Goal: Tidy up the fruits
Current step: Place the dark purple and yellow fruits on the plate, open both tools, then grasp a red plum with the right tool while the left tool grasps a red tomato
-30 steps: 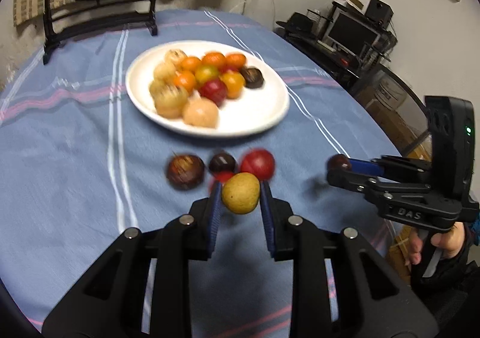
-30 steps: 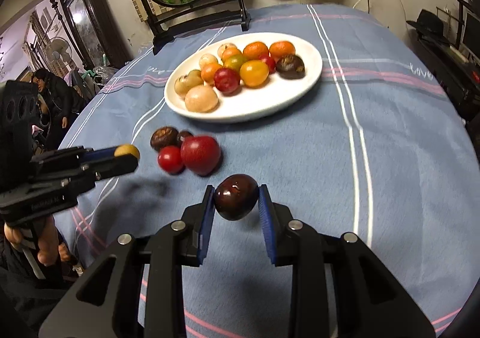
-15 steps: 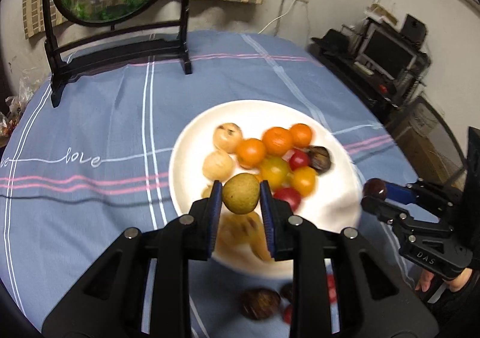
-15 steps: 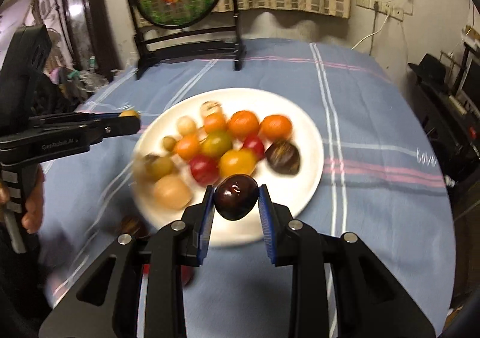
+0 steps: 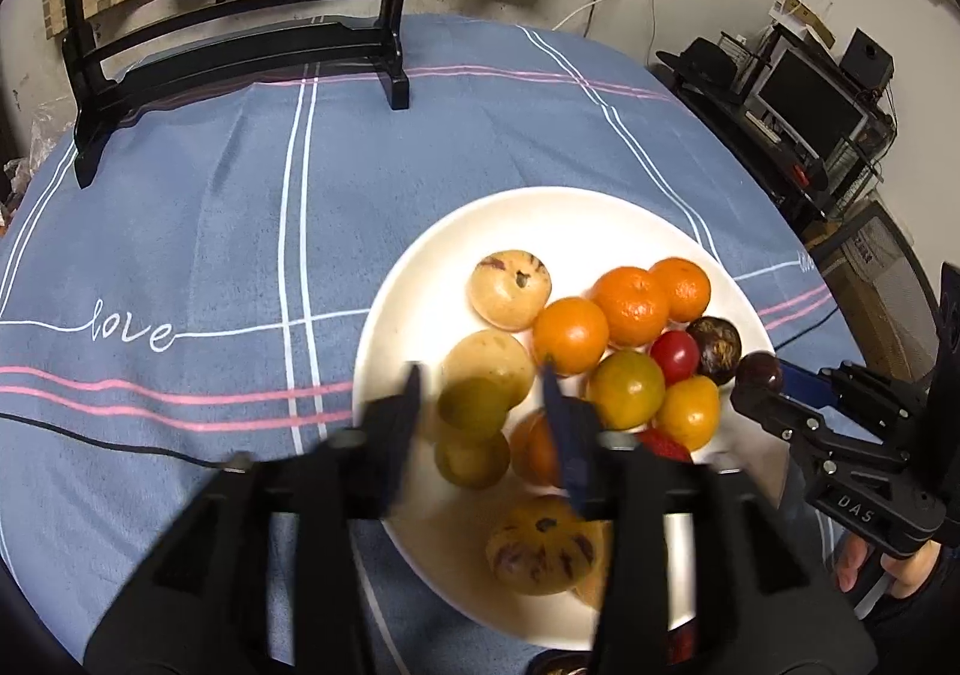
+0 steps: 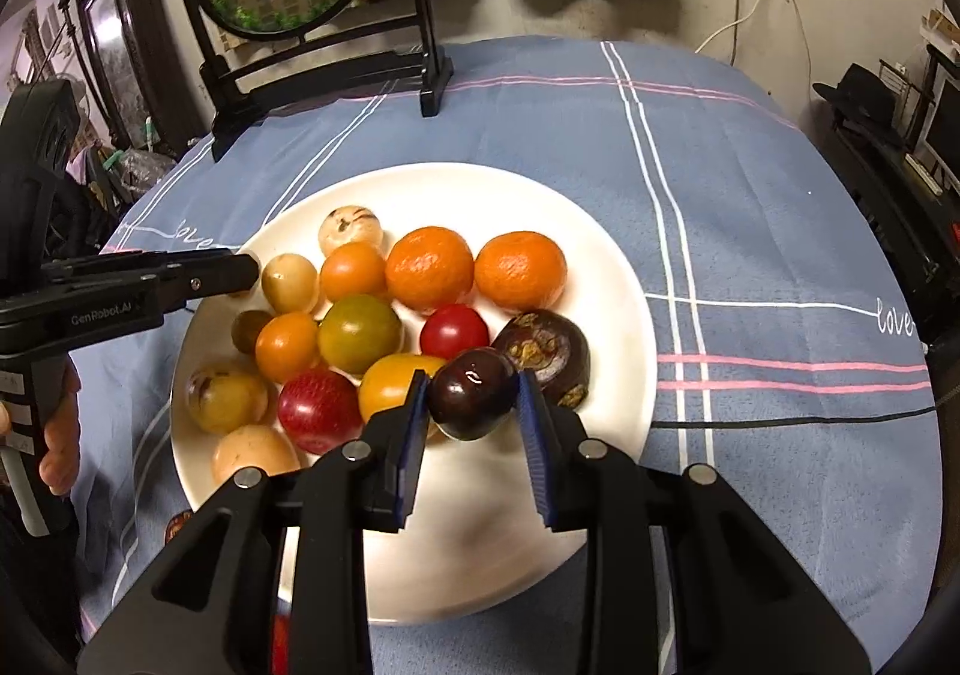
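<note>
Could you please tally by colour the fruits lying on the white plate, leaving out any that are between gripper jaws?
On the white plate:
Orange fruits: 4
Yellow-orange fruit: 1
Green-yellow fruit: 1
Red fruits: 2
Dark brown fruit: 1
Tan or pale fruits: 5
Total: 14

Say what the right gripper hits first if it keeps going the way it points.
Likely the dark plum between the right gripper's just-opening jaws, then the white plate under it, beside the brown chestnut-like fruit. Depth is unclear.
</note>
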`<state>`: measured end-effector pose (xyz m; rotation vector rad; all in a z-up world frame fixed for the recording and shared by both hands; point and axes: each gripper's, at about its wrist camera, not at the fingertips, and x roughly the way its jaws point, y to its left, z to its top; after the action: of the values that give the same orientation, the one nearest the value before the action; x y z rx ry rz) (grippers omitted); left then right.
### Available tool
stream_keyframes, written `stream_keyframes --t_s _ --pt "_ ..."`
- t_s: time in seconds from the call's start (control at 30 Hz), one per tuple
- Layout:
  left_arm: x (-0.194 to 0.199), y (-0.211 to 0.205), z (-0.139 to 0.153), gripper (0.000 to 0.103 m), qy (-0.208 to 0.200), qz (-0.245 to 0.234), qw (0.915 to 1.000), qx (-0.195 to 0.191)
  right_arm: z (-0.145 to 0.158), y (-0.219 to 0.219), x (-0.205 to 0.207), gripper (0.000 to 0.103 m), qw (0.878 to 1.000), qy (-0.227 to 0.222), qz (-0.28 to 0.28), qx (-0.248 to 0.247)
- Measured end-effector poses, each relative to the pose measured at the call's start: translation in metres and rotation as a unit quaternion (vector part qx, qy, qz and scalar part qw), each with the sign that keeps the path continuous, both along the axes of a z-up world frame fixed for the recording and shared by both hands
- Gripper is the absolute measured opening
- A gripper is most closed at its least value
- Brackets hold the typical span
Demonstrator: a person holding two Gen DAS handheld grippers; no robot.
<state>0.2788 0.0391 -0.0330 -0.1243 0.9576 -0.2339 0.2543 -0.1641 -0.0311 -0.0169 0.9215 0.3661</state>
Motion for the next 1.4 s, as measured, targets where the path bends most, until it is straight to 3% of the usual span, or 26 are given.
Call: stream_keyframes --t_s 0.2,0.23,0.27,0.53,0.6,0.73,1.07,1.37,1.4 --pt "-0.026 0.008 0.025 0.052 -0.027 0.008 0.9995 -0.016 0.018 -0.011 -0.015 0.043 1.000 -0.011 -0.010 0.015" --pt "-0.036 0.010 0.031 0.052 -0.034 0.010 0.9992 -0.020 0.023 -0.013 -0.023 0.059 1.000 -0.016 -0.011 0.017" --pt "-0.045 0.012 0.036 0.052 -0.040 0.011 0.9988 -0.024 0.027 -0.016 -0.030 0.061 0.999 -0.022 -0.014 0.018" --pt "-0.143 0.014 0.047 0.057 -0.086 0.013 0.9952 -0.045 0.036 -0.027 -0.108 0.062 0.999 -0.027 -0.006 0.034" --pt "-0.158 0.013 0.043 0.068 -0.087 0.013 0.9952 -0.043 0.034 -0.026 -0.124 0.062 0.999 -0.023 -0.002 0.035" --pt "-0.181 0.012 0.026 0.068 -0.067 0.012 0.9968 -0.041 0.030 -0.021 -0.140 0.062 0.999 -0.017 0.007 0.035" --pt "-0.212 0.016 0.009 0.068 -0.049 0.000 0.9976 -0.049 0.006 0.020 -0.156 0.062 0.997 0.003 0.064 0.034" --pt "-0.225 0.003 -0.004 0.068 -0.029 -0.032 0.9974 -0.059 -0.022 0.033 -0.133 0.062 0.997 0.030 0.064 0.040" --pt "-0.225 0.001 -0.005 0.068 -0.026 -0.036 0.9971 -0.062 -0.028 0.035 -0.129 0.050 0.995 0.044 0.071 0.046"
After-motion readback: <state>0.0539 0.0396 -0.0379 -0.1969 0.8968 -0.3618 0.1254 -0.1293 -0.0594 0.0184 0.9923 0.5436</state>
